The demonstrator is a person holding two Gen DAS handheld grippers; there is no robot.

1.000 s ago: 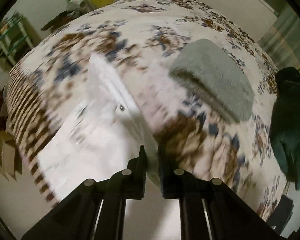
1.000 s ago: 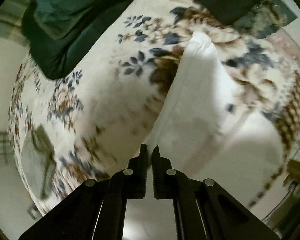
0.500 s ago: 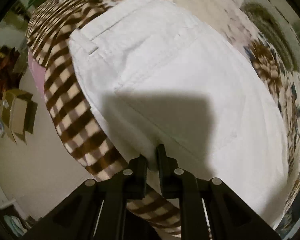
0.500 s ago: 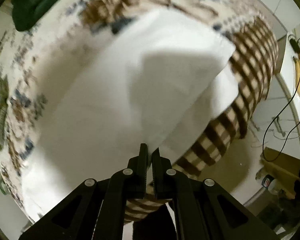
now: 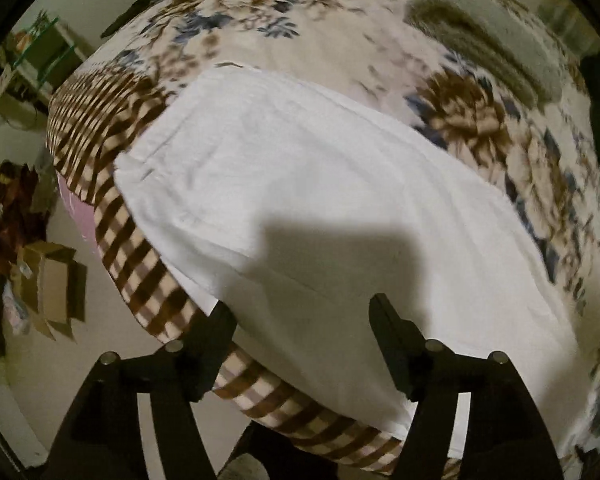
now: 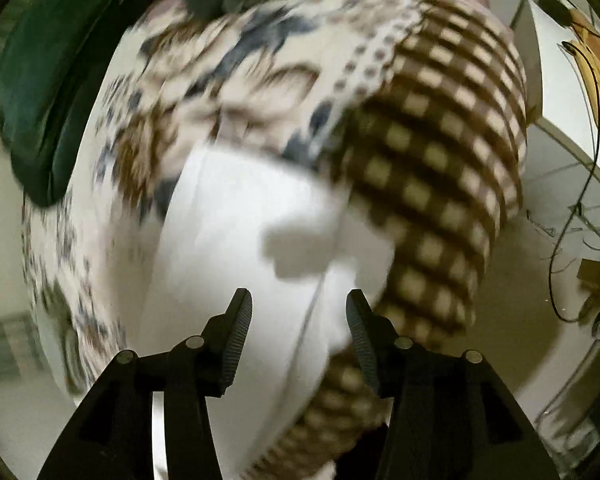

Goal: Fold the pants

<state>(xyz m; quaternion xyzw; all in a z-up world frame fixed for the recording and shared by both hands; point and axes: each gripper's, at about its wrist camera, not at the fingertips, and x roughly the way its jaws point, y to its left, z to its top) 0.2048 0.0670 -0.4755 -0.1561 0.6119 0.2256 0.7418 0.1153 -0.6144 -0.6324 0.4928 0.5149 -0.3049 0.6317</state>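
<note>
The white pants lie folded flat on the floral bedspread, near the bed's checked brown edge. My left gripper is open and empty just above the near edge of the pants. In the right wrist view the pants show blurred, with a seam running toward me. My right gripper is open and empty over their near end.
A grey folded garment lies further back on the bed. Dark green clothing is piled at the far side. Cardboard boxes sit on the floor left of the bed. Cables and a white counter stand to the right.
Both grippers held the pants' edge, carried it over and laid it down at the bed's checked edge. Both have now opened and let go.
</note>
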